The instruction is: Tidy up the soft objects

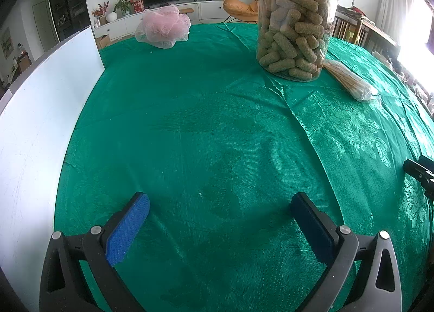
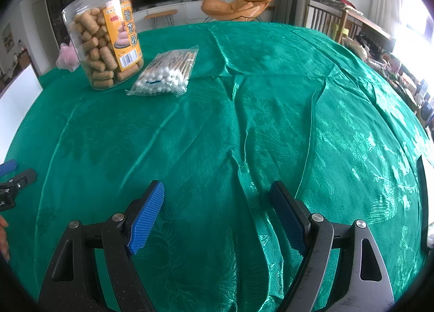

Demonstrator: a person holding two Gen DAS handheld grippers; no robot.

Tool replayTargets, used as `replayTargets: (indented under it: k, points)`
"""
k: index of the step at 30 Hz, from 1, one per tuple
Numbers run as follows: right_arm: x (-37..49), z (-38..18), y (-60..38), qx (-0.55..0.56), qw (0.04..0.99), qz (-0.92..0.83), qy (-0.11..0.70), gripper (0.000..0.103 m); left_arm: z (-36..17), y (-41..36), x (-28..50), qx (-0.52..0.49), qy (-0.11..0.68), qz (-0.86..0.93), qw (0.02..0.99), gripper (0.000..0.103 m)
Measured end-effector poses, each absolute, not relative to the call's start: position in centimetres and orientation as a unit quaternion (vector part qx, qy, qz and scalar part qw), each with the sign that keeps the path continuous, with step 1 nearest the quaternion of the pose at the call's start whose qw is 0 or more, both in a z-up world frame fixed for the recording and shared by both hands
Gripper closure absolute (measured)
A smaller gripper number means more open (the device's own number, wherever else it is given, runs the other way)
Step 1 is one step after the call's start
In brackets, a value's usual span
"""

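A pink mesh bath pouf point(image 1: 162, 28) lies at the far left of the green tablecloth point(image 1: 206, 127); in the right wrist view the pouf point(image 2: 66, 58) peeks out behind the jar. A clear bag of cotton swabs point(image 2: 165, 73) lies right of the jar, and its stick end point(image 1: 350, 82) shows in the left wrist view. My left gripper point(image 1: 219, 203) hovers open over bare cloth, far from the pouf. My right gripper point(image 2: 217, 192) is also open above the cloth point(image 2: 244, 122), with nothing between its fingers.
A clear plastic jar of brown snack sticks point(image 1: 291, 29) stands near the far side; its orange label faces the jar's point(image 2: 104, 37) right wrist view. A white board point(image 1: 40, 111) stands along the table's left edge. Chairs and a TV cabinet lie beyond the table.
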State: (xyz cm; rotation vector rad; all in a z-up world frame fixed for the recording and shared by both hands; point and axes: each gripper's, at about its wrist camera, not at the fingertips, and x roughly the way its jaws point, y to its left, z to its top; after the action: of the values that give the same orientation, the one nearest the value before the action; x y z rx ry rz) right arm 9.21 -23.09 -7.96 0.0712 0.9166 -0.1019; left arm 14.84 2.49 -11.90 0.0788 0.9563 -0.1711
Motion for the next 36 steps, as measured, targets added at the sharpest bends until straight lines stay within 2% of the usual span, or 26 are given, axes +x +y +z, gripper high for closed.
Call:
replayTargets:
  k: [12,14,17,21,25,31,36]
  points:
    - [9.2,-7.9,-23.1,0.035,0.895,-0.05,0.442,0.019,-11.8,2.4,15.1,0.038,0.467,-0.082,0.88,0.0]
    - [9.2,-7.9,-23.1,0.035,0.895,-0.05,0.442,0.019,-11.1,2.2,16.0,0.042,0.479,-0.079,0.873,0.0]
    - [9.2,-7.9,-23.1,0.034,0.895,-0.05,0.442,0.019,-7.6,2.2,17.4,0.025,0.438,-0.086,0.894,0.0]
    - [9.2,-7.9,-23.1,0.035,0.895,-0.05,0.442,0.019,-2.7,2.9,23.6,0.001,0.398,-0.074,0.914,0.0]
    - [9.2,-7.9,-23.1,0.035,0.895,-0.05,0.442,0.019,-1.4,5.6,33.0,-0.03,0.404,-0.034,0.913,0.0]
    - [9.2,-7.9,-23.0,0.034,0.895,-0.05,0.443,0.018,-5.3,8.1,44.1,-0.084,0.446,-0.016,0.891,0.0]
    - [9.3,-8.0,-23.0,0.032,0.894,-0.05,0.443,0.017,-10.2,7.2,49.8,-0.049,0.483,0.027,0.874,0.0]
